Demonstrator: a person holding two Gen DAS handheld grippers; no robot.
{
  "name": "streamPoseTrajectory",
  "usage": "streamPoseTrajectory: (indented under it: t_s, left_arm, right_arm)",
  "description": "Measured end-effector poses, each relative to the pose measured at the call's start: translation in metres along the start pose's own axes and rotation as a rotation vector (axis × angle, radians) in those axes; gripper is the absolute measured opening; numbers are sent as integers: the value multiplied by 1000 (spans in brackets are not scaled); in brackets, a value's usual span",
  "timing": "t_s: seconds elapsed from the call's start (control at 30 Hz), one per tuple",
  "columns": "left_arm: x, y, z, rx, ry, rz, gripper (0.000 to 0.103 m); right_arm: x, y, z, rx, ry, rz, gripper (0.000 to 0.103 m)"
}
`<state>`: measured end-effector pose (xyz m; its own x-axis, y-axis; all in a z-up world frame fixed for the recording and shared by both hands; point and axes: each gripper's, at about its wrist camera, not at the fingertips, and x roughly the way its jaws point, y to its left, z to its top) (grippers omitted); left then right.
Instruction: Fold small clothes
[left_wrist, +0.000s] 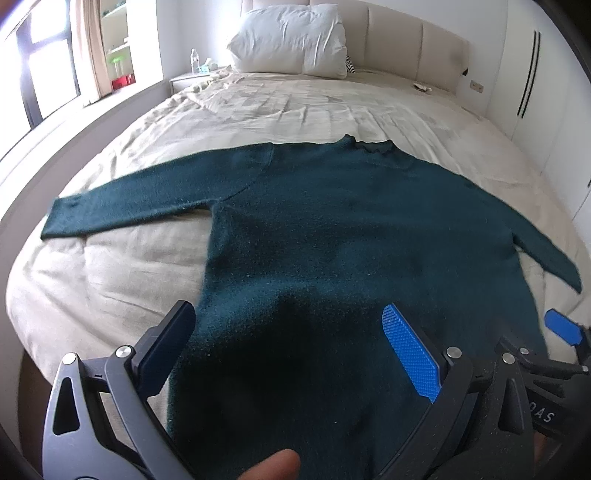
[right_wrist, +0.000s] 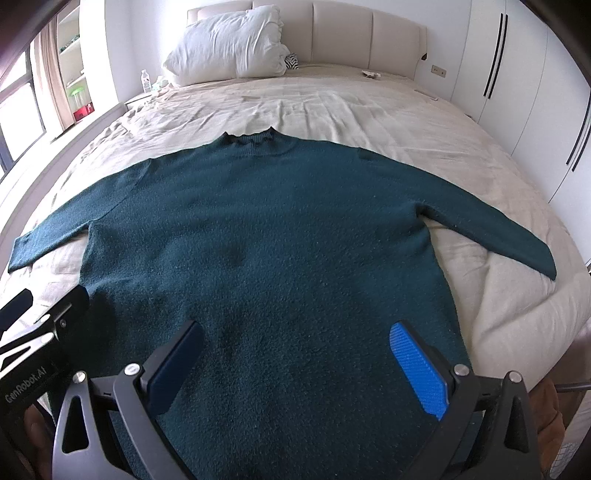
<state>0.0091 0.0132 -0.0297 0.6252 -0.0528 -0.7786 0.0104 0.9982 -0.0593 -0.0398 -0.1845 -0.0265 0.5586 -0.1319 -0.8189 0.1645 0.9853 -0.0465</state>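
Observation:
A dark green long-sleeved sweater (left_wrist: 351, 229) lies flat on the bed, collar toward the headboard and both sleeves spread out sideways; it fills the right wrist view (right_wrist: 266, 229) too. My left gripper (left_wrist: 291, 343) is open and empty over the sweater's lower left part, near the hem. My right gripper (right_wrist: 295, 354) is open and empty over the lower right part. The right gripper's blue pad shows at the right edge of the left wrist view (left_wrist: 563, 326). The left gripper shows at the left edge of the right wrist view (right_wrist: 40, 321).
The bed (left_wrist: 122, 273) has a wrinkled beige cover. A white pillow (right_wrist: 229, 44) lies at the padded headboard (right_wrist: 354, 33). A nightstand with a water bottle (left_wrist: 194, 61) stands far left by the window. White wardrobe doors (right_wrist: 535, 92) line the right side.

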Motion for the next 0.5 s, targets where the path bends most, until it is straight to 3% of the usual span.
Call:
streamPoseTrajectory:
  t_s: [0.17,0.23,0.33,0.43,0.5]
  left_arm:
    - [11,17,3,-99,39,-189,103]
    - [17,24,5,-135,62,-231,103]
    - [17,34,10,-150,23,-244,103]
    - [12,41,19,-100,-63,-227,103]
    - [13,50,24,-100,-44,-264,103]
  right_arm:
    - [2,1,1,-5,3,3,103]
    - [2,1,3,-5,-1,7,103]
    - [3,2,6,1,-7,14,103]
    - [3,3,9,6,-18,37,103]
    - [2,3,12,8,-26,62,103]
